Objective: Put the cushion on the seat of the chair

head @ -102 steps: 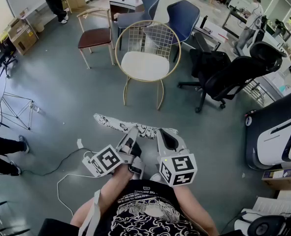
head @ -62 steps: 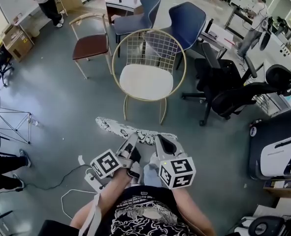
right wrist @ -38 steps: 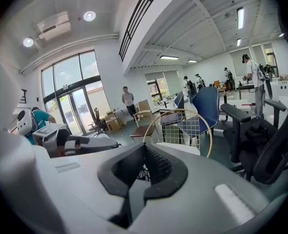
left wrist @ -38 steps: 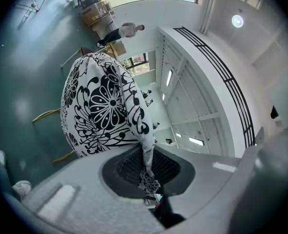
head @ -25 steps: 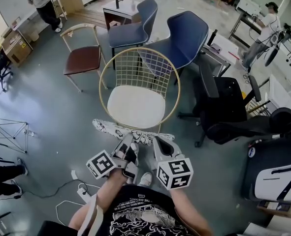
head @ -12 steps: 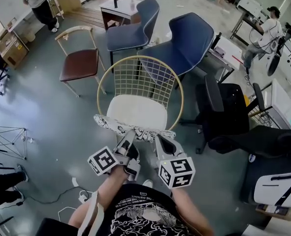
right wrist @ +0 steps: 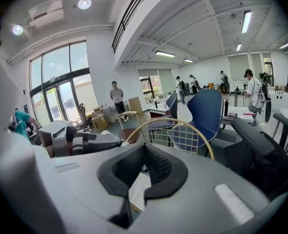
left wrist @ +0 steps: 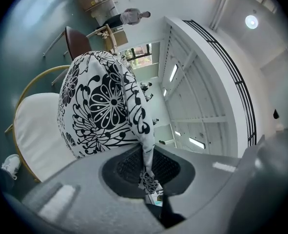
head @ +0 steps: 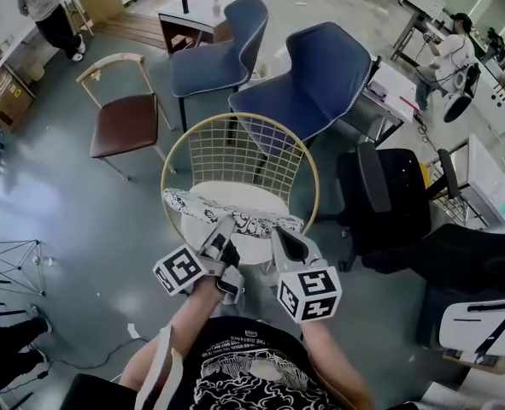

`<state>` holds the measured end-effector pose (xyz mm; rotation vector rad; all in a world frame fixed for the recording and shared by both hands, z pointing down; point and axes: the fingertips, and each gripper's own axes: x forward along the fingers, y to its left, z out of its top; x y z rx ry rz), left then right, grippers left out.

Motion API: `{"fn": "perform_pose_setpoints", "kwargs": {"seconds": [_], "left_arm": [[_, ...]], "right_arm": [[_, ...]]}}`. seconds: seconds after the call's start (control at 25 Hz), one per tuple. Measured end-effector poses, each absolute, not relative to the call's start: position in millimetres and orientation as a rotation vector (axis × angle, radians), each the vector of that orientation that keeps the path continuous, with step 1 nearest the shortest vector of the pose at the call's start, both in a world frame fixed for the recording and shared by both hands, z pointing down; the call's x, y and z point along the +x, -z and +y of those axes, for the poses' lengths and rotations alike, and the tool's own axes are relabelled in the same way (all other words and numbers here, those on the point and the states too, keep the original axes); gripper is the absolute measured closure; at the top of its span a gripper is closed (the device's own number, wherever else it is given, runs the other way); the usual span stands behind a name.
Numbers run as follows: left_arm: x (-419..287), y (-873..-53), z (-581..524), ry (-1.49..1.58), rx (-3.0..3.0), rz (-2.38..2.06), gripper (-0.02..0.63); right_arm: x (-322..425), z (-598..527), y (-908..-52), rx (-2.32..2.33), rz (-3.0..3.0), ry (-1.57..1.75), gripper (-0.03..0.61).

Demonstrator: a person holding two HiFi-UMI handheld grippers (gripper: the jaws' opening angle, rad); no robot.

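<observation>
Black-and-white floral cushion (head: pixel 235 219), gold wire chair (head: pixel 237 115) — white seat (head: pixel 254 248), dark-blue chair (head: pixel 320 67), grey floor (head: pixel 64 212)

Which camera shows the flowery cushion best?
The head view: it shows the whole cushion above the chair seat. The left gripper view shows one end close up; the right gripper view, just a pale sliver.

Brown-seated chair (head: pixel 124 125), black office chair (head: pixel 384 199) (well apart)

Cushion (head: pixel 232 215) now above chair seat (head: pixel 220 191)
</observation>
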<state>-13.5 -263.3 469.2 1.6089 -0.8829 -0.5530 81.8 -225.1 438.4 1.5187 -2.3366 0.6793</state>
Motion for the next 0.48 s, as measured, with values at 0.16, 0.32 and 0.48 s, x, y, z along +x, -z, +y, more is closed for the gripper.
{"fn": "perform_pose_setpoints", "kwargs": {"seconds": [0.16,0.32,0.48], "left_arm": [[-13,-476,-288,0.529,1.591,-0.865,0.594],[-5,-474,-315,0.547,1.619,-0.805,0.594],[1,-473,-336,0.565,1.607,-0.758,0.594]], "right_arm": [[81,-250,-439,1.541,-2.312,-0.677,0.581],[84,-270,-440,1.57,-2.286,-0.667,0.581],[86,-288,-443,1.596,-2.265,-0.666,0.58]]}}
